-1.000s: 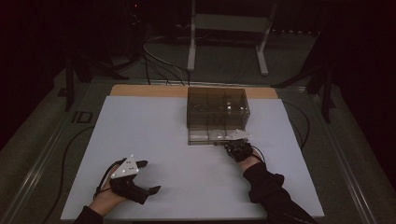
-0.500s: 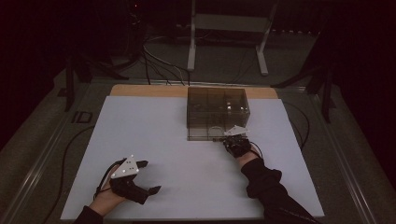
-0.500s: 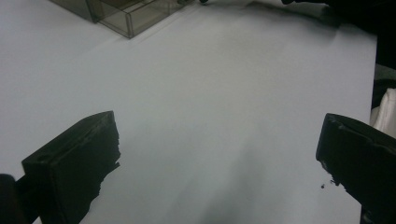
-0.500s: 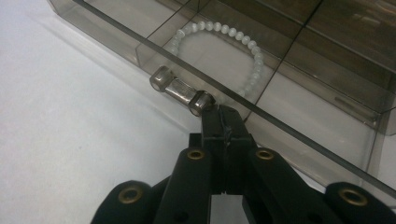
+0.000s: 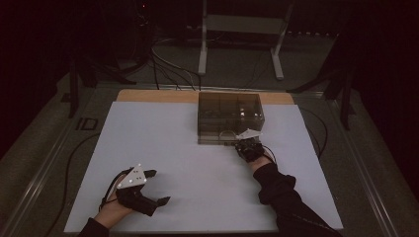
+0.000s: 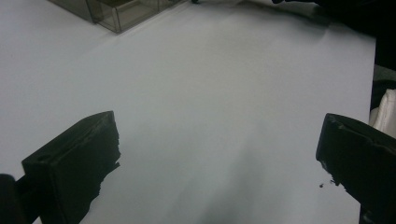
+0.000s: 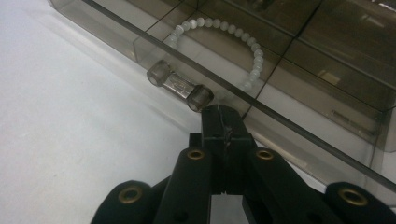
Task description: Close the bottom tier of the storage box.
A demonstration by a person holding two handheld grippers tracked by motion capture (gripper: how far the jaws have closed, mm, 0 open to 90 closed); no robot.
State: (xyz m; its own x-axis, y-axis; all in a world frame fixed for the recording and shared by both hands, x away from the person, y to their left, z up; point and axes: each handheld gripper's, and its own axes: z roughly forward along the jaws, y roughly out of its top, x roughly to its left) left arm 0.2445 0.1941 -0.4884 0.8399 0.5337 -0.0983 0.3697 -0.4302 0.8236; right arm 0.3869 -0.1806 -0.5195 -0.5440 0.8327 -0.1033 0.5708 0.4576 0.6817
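The right gripper (image 7: 223, 114) has its 2 fingers pressed tight together, with nothing between them. Its tip sits right at the front of a drawer (image 7: 219, 88) at the bottom of the smoky see-through box (image 5: 230, 117), just beside the drawer's little clear handle (image 7: 180, 85). Inside that drawer lies a ring of pale beads (image 7: 224, 35), flat on the drawer floor.

The left gripper (image 5: 150, 187) rests near the person's edge of the white table (image 5: 163, 133), well apart from the box. Its 2 fingers are wide open and hold nothing.

What could go wrong? The shut fingers are beside the handle, not around it. If they push, they can slip off the smooth round bar and the drawer may not move as wanted. A hard push could slide the whole box across the table, because nothing holds it; the other gripper is far away. If the drawer moves with a jerk, the beads could roll and bunch up in a corner, or jump out. To pull the drawer, I think the fingers must first open and go around the handle, and that small, see-through bar is easy to miss.
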